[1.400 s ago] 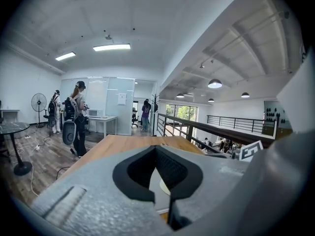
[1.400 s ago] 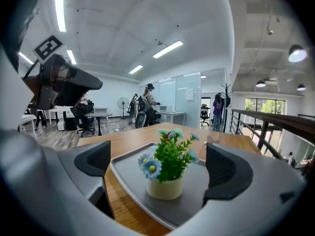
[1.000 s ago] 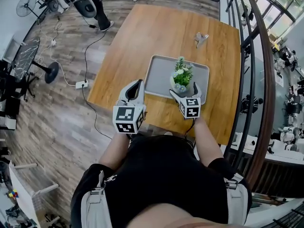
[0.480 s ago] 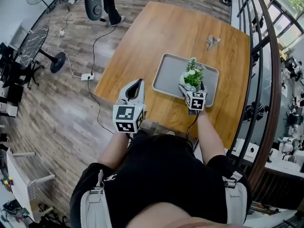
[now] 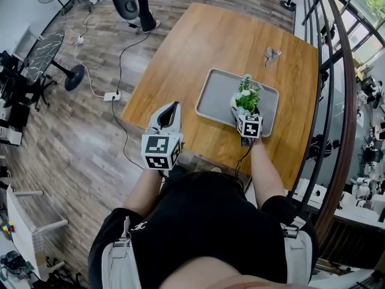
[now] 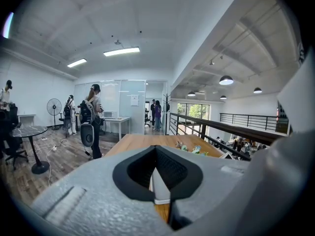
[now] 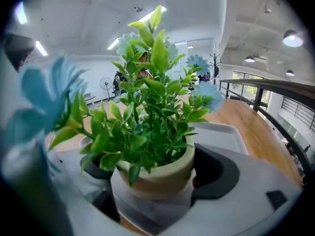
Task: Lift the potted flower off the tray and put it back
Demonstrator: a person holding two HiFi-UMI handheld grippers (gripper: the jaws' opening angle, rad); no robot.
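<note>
The potted flower [image 5: 247, 97], green leaves and pale blue blooms in a cream pot [image 7: 160, 173], stands on the grey tray [image 5: 215, 95] at its near right part. My right gripper [image 5: 245, 111] reaches over the tray's near rim [image 7: 222, 133], and the pot sits between its jaws. Those jaws are closing; the right pad is against the pot's side, while leaves hide the left pad's contact. My left gripper [image 5: 170, 109] hovers over the table's near left edge, away from the tray. Its fingertips meet with nothing between them [image 6: 156, 149].
A small crumpled silvery object [image 5: 272, 54] lies on the wooden table [image 5: 198, 47] beyond the tray. A railing [image 5: 322, 83] runs along the table's right side. A cable and power strip [image 5: 112, 96] lie on the floor at left. People stand far off [image 6: 91, 114].
My right gripper has moved forward and down, so its jaws now flank the pot. The left gripper has stayed at the table's near edge.
</note>
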